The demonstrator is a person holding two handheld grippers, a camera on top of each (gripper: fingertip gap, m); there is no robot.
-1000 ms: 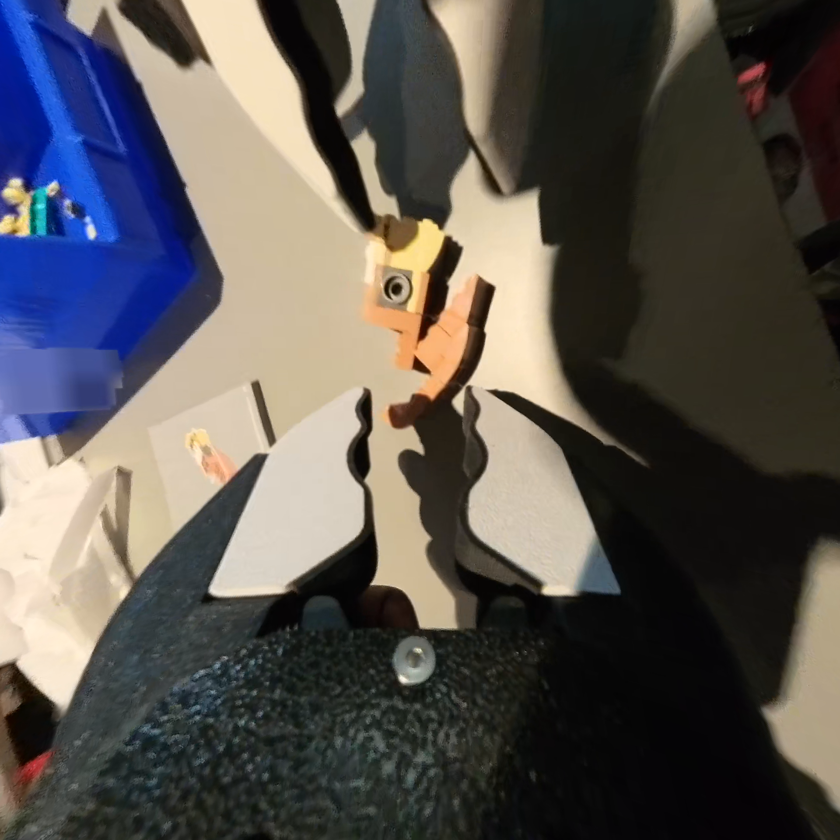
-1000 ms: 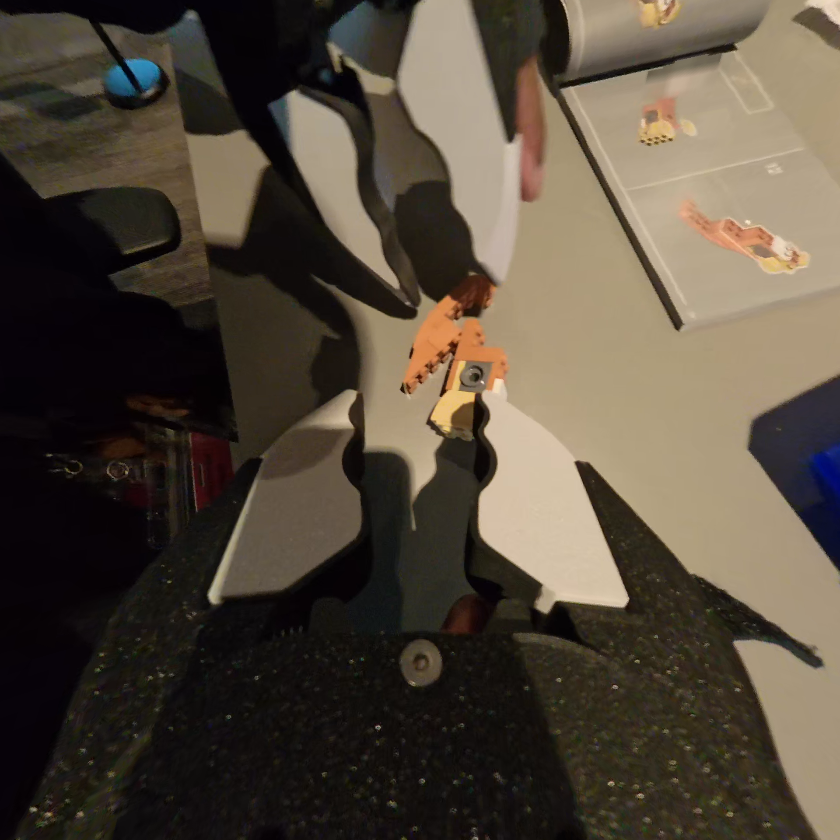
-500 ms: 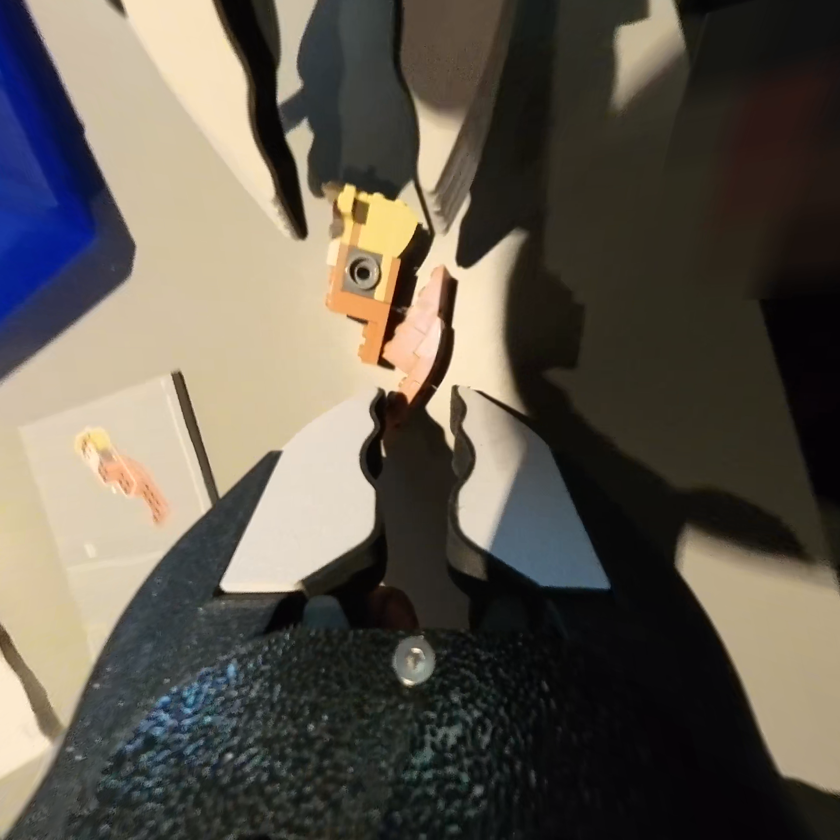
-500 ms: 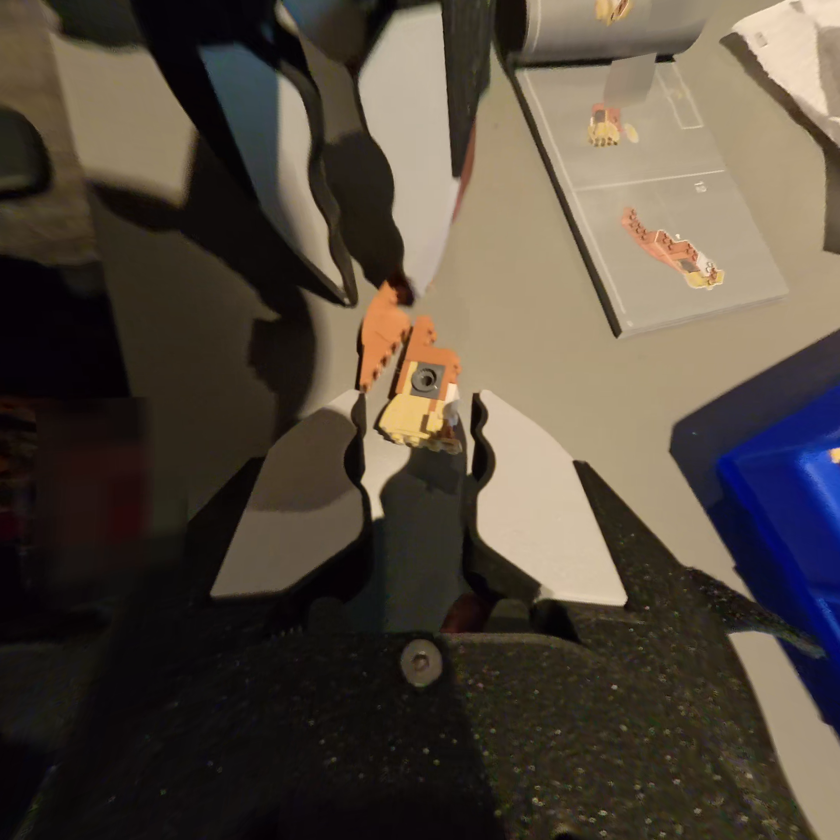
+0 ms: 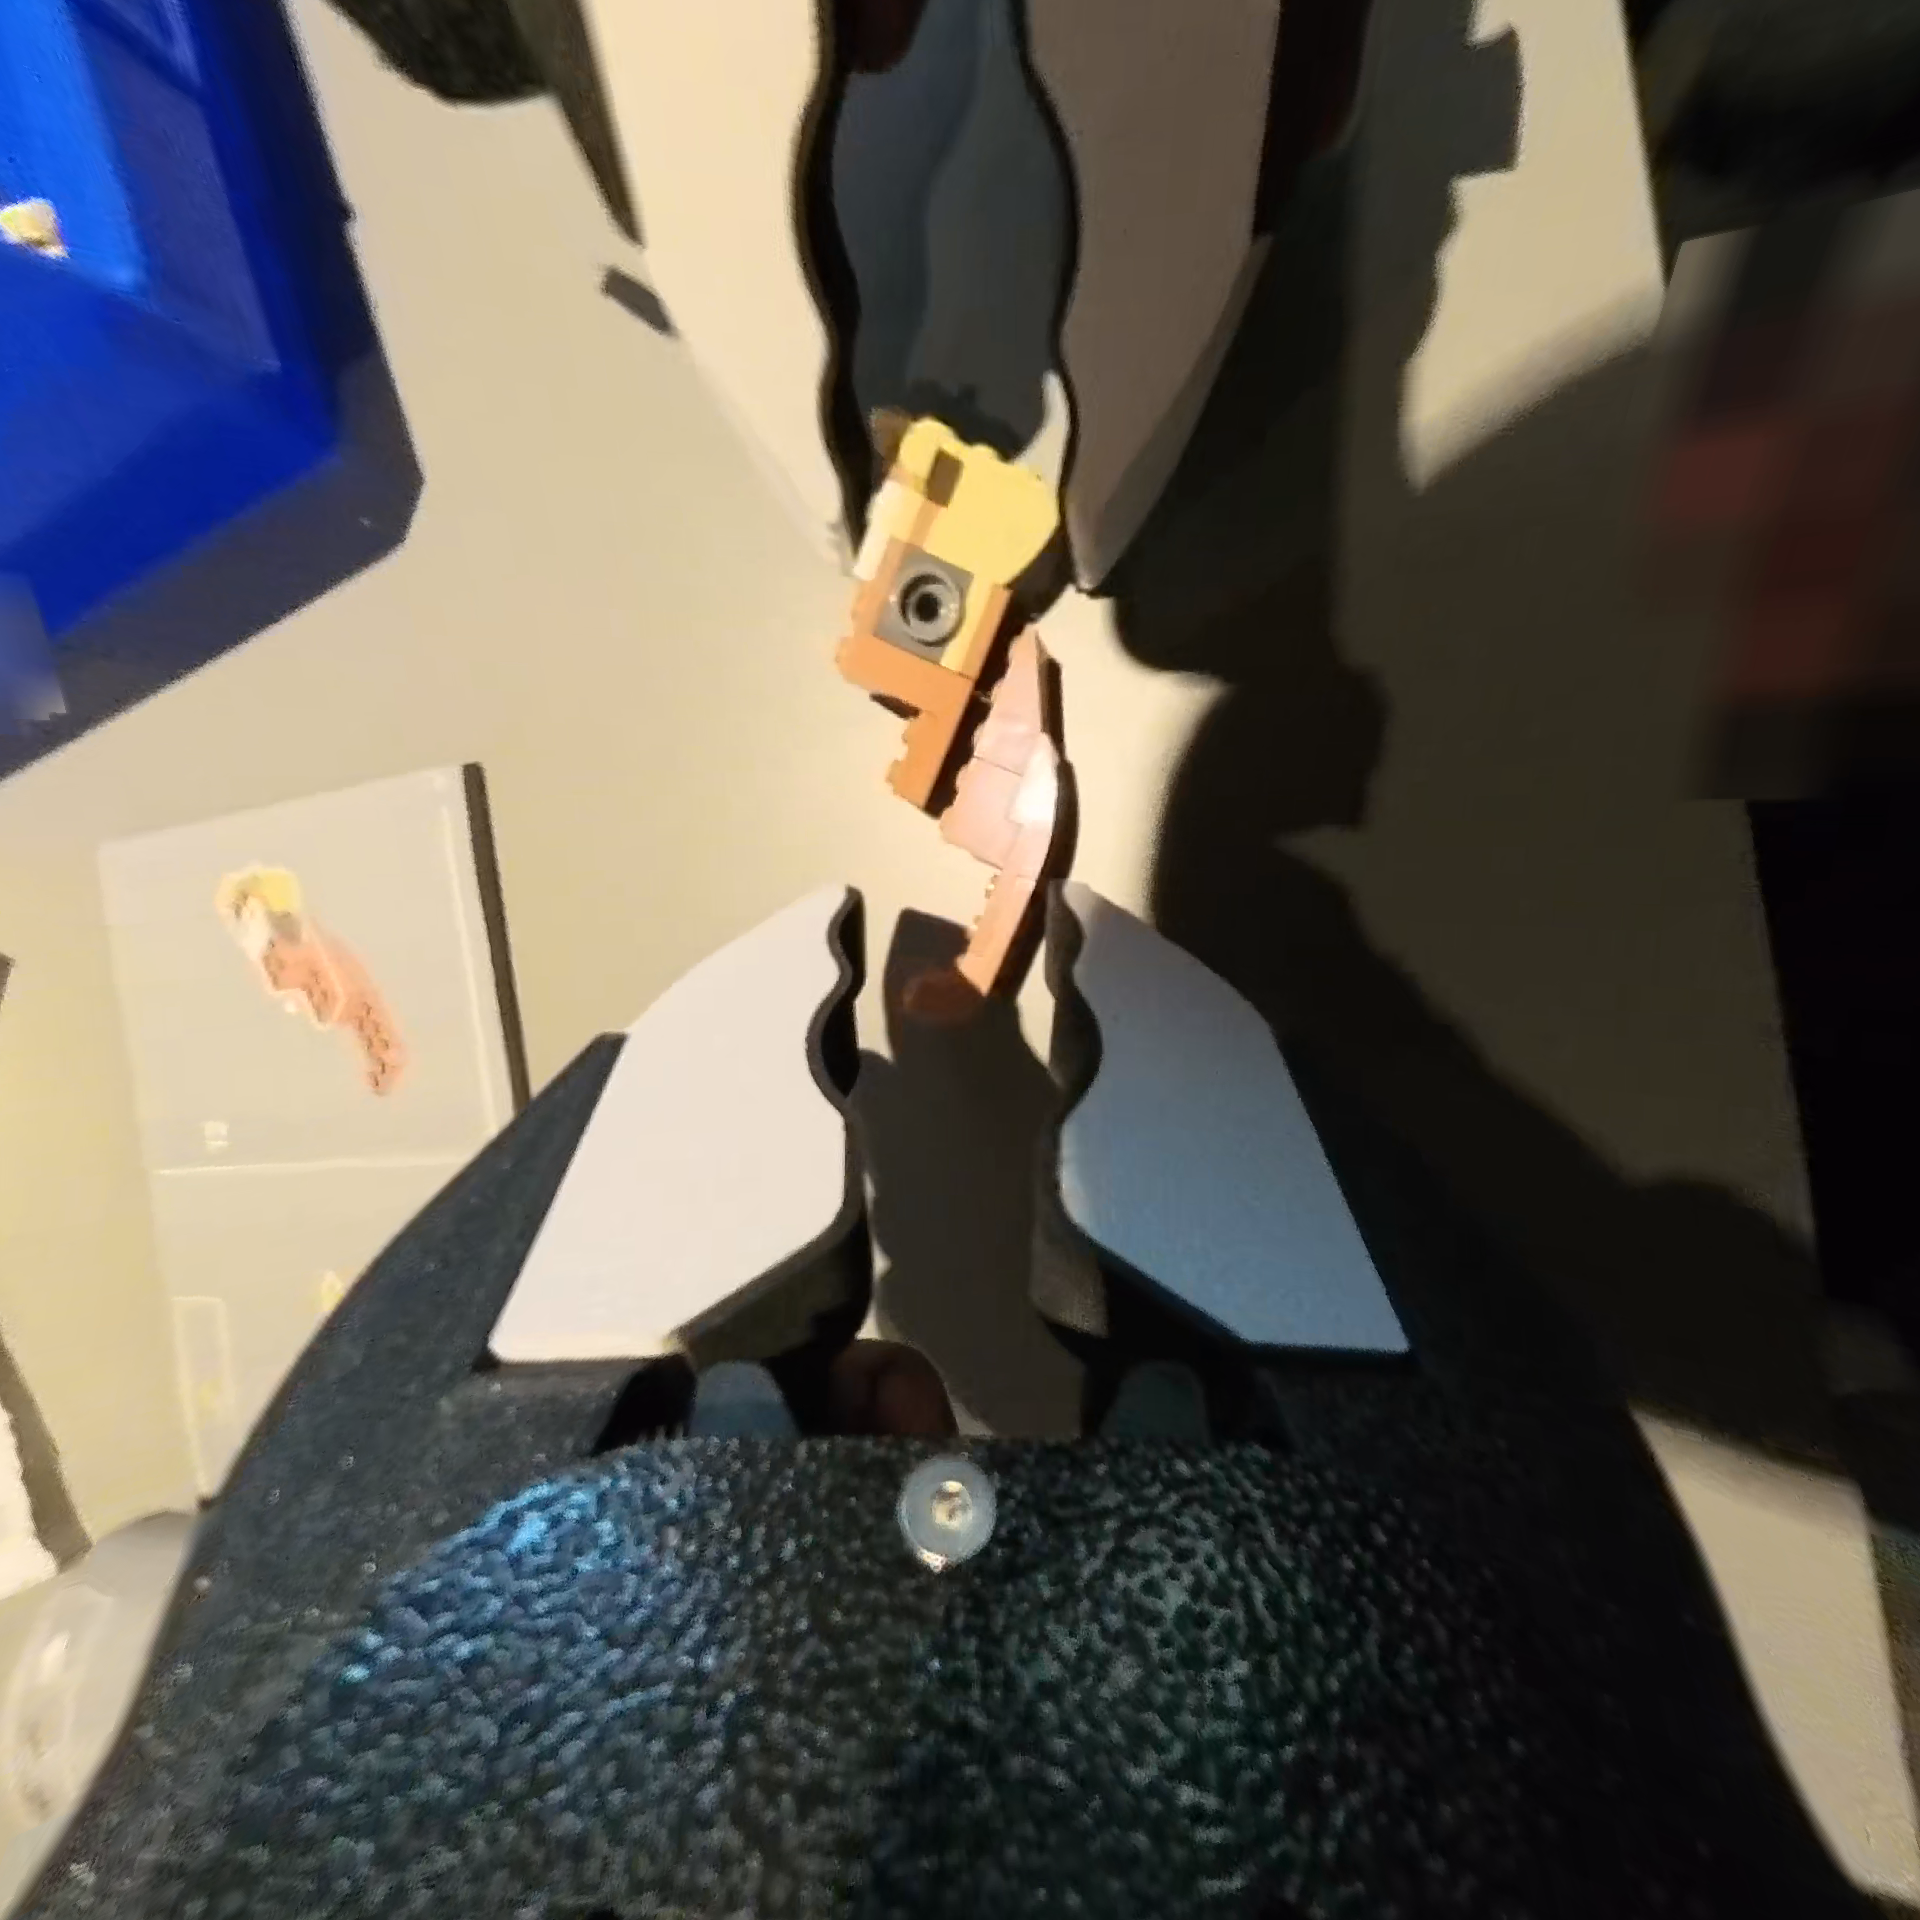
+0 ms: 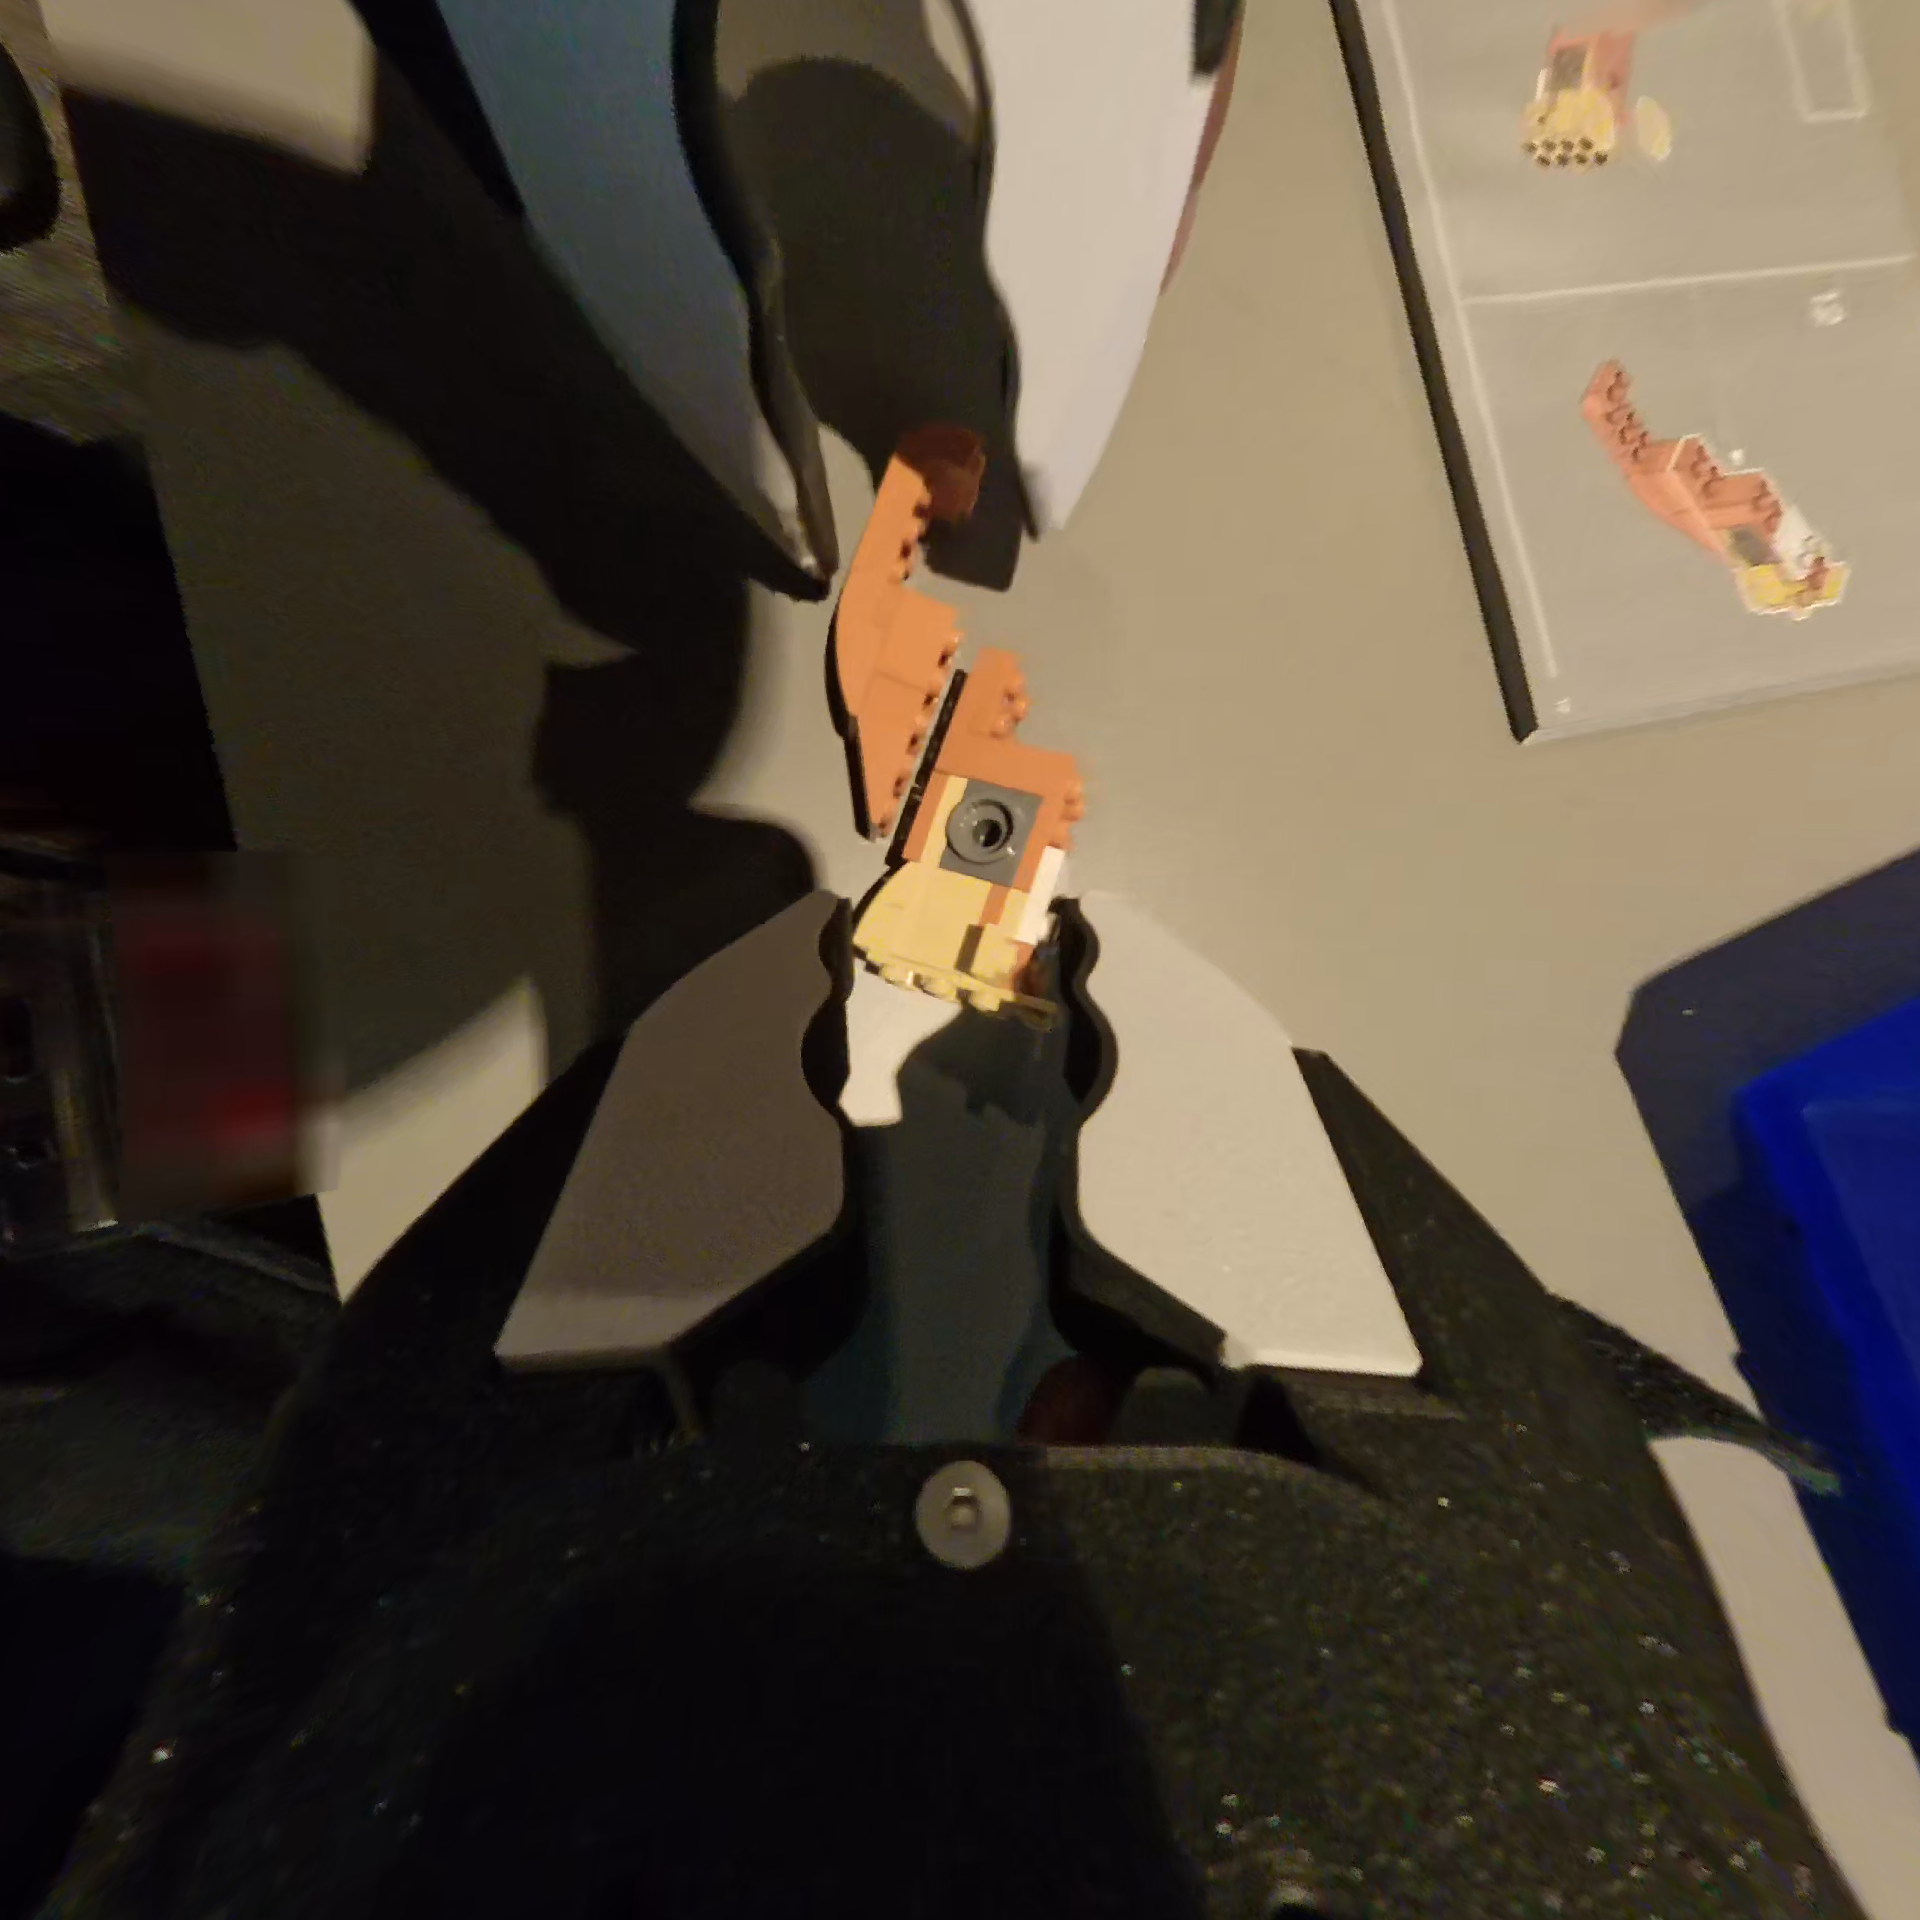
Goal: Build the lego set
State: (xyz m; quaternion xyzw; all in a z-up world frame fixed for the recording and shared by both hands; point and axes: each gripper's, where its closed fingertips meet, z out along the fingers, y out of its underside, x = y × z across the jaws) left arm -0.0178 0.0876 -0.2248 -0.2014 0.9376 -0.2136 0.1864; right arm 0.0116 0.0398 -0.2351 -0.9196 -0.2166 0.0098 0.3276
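A small tan-and-brown lego assembly [image 6: 961,790] is held between both tongs: the right gripper [image 6: 951,961] pinches its tan end, the left gripper [image 5: 961,940] its brown tail. Light and rigid, it looks liable to part at the joints.

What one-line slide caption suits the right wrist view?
Two grippers meet over a grey table, the lego model between them beside an open instruction booklet.

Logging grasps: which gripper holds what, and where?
Right gripper pinches the brown-and-tan lego build by its tan end; left gripper grips its dark-brown tip.
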